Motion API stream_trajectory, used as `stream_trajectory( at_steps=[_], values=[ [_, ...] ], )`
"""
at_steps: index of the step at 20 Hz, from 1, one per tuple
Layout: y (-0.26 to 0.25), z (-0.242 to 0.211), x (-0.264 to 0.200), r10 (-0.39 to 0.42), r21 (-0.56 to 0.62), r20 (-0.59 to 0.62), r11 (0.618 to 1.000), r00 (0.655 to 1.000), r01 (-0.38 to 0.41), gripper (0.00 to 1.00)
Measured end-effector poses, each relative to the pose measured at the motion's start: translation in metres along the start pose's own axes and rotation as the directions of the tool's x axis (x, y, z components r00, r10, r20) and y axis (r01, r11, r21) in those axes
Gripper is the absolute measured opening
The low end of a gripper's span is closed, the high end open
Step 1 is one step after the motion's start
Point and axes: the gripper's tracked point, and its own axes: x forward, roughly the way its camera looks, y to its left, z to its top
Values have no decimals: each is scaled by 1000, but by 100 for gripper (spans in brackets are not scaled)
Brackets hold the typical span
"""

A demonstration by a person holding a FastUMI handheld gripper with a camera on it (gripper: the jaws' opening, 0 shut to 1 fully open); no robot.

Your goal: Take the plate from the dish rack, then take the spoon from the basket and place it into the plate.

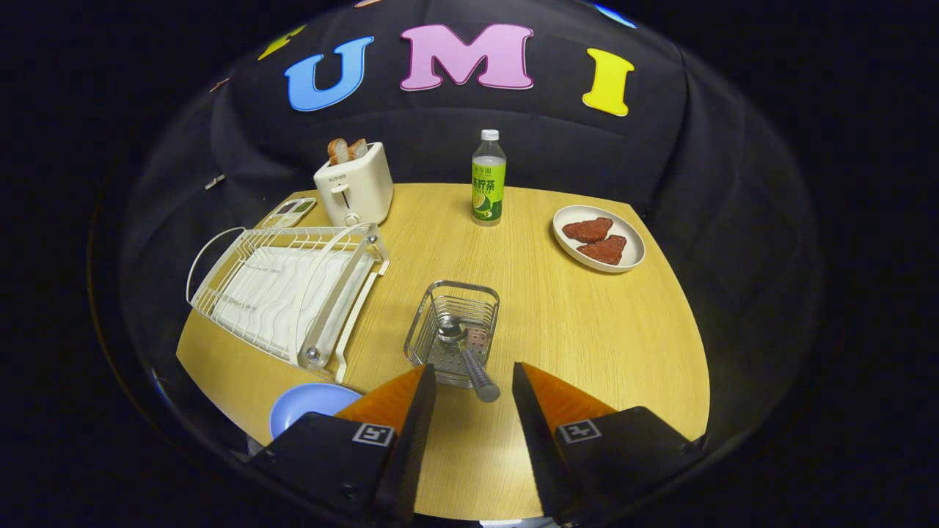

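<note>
A small wire basket (pixel 453 331) stands on the wooden table (pixel 587 330) just ahead of my fingers. A metal spoon (pixel 463 352) leans in it, bowl down, its grey handle tip poking out toward the gap between my fingers. My gripper (pixel 473 378) is open, fingers apart on either side of that handle tip and not touching it. A blue plate (pixel 308 411) lies flat on the table left of my left finger, partly hidden by it. The white dish rack (pixel 282 293) stands beyond the plate, with no dishes in it.
At the back of the table stand a cream toaster (pixel 353 189) with toast in it, a green-labelled bottle (pixel 488 180) and a small tray (pixel 287 213). A white plate with two reddish pieces (pixel 598 238) sits back right. Bare wood lies right of the basket.
</note>
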Motion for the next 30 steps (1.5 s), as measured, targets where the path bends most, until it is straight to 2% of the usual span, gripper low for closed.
stream_trajectory(
  at_steps=[2, 3, 5, 9, 13, 19, 25, 30],
  values=[
    [0, -2, 8, 20, -8, -15, 1000, 1000, -20, 48],
    [3, -4, 10, 33, -6, -27, 999, 999, -33, 36],
    [4, -7, 10, 45, 1, -42, 999, 998, -45, 22],
    [5, -4, 6, 52, 18, -38, 999, 998, -52, 12],
    [0, 4, -7, 33, 55, -13, 998, 999, -33, 10],
    [-1, 26, -51, 16, 87, 60, 996, 998, -21, 10],
    [30, 45, -118, 87, 89, 151, 991, 985, -101, 10],
    [69, 13, -152, 190, 61, 99, 979, 977, -196, 10]
  ],
)
